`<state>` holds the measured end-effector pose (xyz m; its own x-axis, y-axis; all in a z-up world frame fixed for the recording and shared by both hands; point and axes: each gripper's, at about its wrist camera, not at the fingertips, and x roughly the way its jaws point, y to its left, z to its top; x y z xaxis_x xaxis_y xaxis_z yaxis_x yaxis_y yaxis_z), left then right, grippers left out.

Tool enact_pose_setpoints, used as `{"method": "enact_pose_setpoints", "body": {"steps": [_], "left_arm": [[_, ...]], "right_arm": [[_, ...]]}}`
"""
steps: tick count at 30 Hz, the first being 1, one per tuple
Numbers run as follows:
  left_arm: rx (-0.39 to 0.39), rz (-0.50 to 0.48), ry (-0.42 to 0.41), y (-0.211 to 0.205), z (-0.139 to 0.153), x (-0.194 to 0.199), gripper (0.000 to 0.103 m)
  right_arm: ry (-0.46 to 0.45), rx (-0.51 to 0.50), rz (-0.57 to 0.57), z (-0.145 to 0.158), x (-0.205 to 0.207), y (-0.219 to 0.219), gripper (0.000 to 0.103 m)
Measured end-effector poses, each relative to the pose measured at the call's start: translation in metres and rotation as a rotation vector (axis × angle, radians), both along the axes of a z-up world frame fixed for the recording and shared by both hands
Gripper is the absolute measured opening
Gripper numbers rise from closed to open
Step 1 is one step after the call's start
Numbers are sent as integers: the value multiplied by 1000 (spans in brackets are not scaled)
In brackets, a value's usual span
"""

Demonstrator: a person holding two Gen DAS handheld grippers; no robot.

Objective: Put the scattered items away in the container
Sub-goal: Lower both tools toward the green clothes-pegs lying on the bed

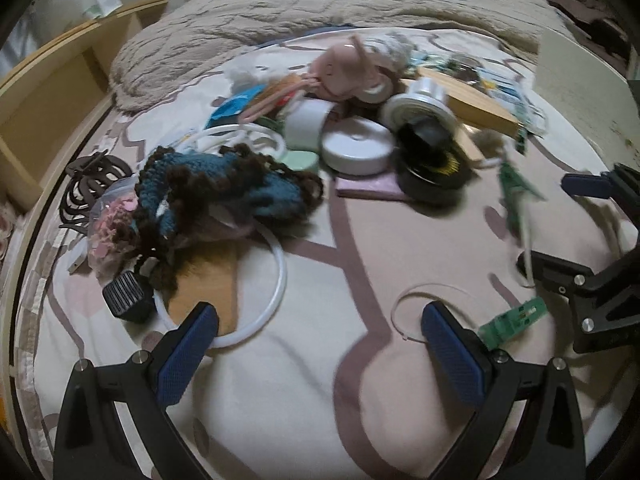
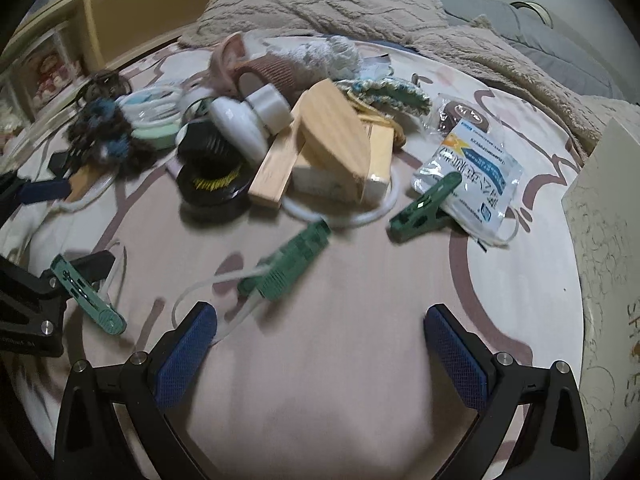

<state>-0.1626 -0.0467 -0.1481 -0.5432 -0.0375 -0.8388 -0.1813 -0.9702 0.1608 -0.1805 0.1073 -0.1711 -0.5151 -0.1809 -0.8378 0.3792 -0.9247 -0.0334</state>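
Scattered items lie heaped on a patterned bed cover: a teal and brown knitted piece, a white ring, a white puck, a black round brush, wooden blocks and a printed packet. Three green clips lie nearer: one on the packet, a blurred one on a white cord, and one beside the left gripper's finger. The white box stands at the right. My left gripper and right gripper are both open, with nothing between their fingers.
A beige blanket is bunched behind the pile. A wooden shelf unit runs along the left of the bed. A black hair claw and a small black block lie at the left. Bare cover lies under both grippers.
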Motion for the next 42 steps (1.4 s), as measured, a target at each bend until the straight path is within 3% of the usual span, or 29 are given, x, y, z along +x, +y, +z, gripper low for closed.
{"method": "enact_pose_setpoints", "body": {"steps": [6,14,16,22,28,36,42], "left_arm": [[46,-22,0,0,4,5,103],[264,-53,62,-13,32,11,103],[280,-84,66,-7,36,13,103],[156,-187,25,21,28,22,103],[111,-270,0,36,21,30,103],[97,-201,-37,17,16,21,103],[88,-121,-43,0,15,13,103]], "right_arm": [[1,-11,61,0,24,10,103],[-50,-48,74,7,41,29,103],[-54,-58,65,9,45,35,103],[-5,-169,-28,30,39,60,103],[29,-247,-51,36,34,54,103],[20,-230,61,32,46,14,103],[14,-213,47,25,45,9,103]]}}
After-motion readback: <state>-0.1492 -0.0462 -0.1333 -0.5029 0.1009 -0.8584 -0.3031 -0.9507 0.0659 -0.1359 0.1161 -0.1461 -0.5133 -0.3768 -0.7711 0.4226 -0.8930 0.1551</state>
